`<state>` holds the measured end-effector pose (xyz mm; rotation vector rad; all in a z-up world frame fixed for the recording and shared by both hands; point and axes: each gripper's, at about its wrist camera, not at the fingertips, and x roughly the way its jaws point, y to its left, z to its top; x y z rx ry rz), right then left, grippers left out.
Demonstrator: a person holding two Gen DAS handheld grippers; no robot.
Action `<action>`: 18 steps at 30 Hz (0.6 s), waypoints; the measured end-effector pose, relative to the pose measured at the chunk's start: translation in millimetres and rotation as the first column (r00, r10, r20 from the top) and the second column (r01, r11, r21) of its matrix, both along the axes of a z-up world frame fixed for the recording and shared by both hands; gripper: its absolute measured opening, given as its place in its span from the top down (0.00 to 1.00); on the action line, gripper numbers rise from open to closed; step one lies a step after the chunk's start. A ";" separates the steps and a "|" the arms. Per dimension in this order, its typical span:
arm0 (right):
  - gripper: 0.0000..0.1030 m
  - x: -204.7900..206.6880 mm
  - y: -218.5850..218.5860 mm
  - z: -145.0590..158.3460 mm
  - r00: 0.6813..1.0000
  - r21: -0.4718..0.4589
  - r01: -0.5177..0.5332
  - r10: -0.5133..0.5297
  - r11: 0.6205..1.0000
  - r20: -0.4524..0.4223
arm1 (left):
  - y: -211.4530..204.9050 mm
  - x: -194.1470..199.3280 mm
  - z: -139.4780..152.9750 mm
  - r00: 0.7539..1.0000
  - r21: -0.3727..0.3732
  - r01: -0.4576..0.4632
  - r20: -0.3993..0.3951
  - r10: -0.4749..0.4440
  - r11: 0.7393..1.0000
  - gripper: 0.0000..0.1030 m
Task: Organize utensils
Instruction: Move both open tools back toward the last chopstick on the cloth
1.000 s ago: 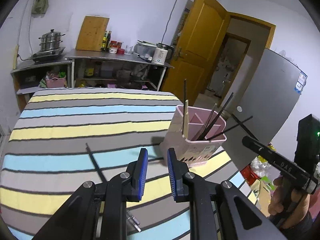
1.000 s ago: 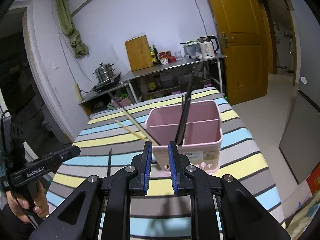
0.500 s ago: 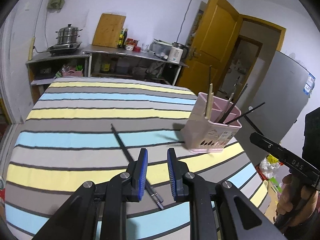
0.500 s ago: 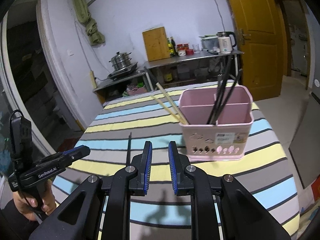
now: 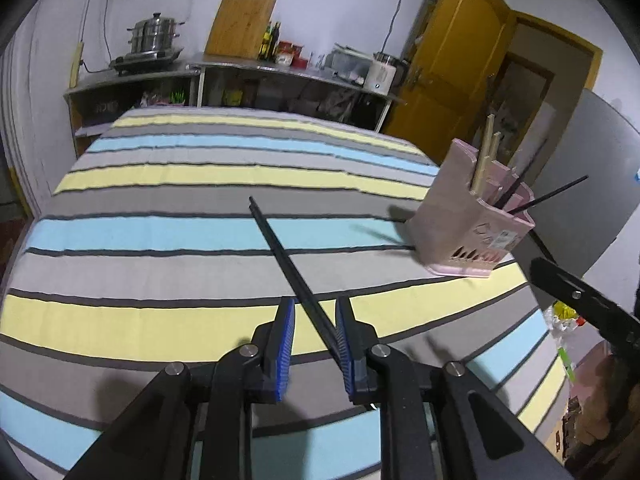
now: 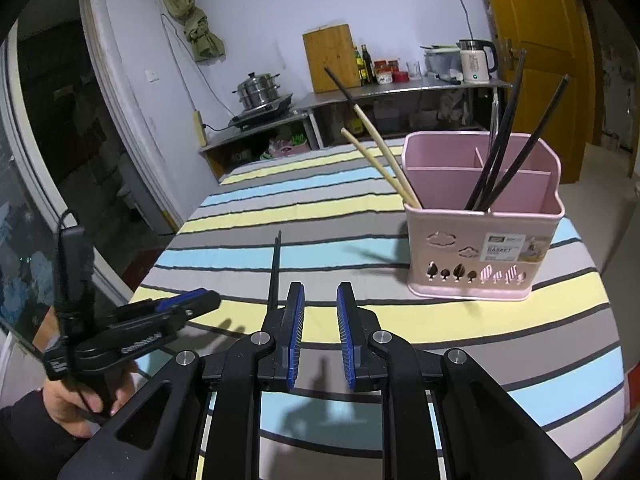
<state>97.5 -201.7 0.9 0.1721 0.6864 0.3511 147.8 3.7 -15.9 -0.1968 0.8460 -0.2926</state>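
In the left wrist view, a pink utensil basket (image 5: 472,220) stands on the striped tablecloth (image 5: 160,236) at about two o'clock. Two pale wooden chopsticks (image 5: 484,152) rise from its near compartment; black chopsticks (image 5: 548,196) lean out of it toward three o'clock. A loose black chopstick (image 5: 288,260) lies on the cloth, running from the centre down to six o'clock, where its near end passes between the jaws of the left gripper (image 5: 316,340). The jaws stand apart and have just been opening a little; the stick lies close along the right pad, and whether it touches I cannot tell. A second ago this chopstick lay ahead of the jaws, off toward nine o'clock.

In the right wrist view, the basket (image 6: 484,240) sits at two o'clock, divided into compartments: the wooden pair (image 6: 380,160) leans toward eleven o'clock from the left one, the black sticks (image 6: 508,140) stand beside them. The right gripper (image 6: 320,332) has its jaws apart with nothing between them. The basket was straight ahead a second ago.
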 end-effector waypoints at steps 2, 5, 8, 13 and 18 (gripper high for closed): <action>0.83 2.6 1.1 -4.8 1.000 0.000 -0.003 0.003 1.000 -0.010 | -0.9 7.8 -9.1 1.000 0.000 -0.005 -0.018 0.005 1.000 0.77; 0.83 9.1 6.0 -12.4 0.999 -0.004 -0.015 0.015 1.000 -0.028 | -4.2 19.9 -22.1 0.999 0.011 -0.017 -0.034 0.017 1.000 0.76; 0.83 13.5 12.8 -20.5 0.999 -0.008 -0.032 0.031 0.999 -0.044 | -7.2 30.8 -33.3 0.998 0.023 -0.027 -0.051 0.028 0.999 0.75; 0.83 21.6 17.7 -29.9 0.997 -0.007 -0.048 0.048 0.999 -0.065 | -15.0 42.7 -51.0 0.995 0.061 -0.044 -0.084 0.049 0.997 0.75; 0.83 29.7 17.6 -36.5 0.996 -0.003 -0.052 0.051 0.999 -0.077 | -18.8 44.4 -56.8 0.995 0.083 -0.056 -0.075 0.062 0.995 0.70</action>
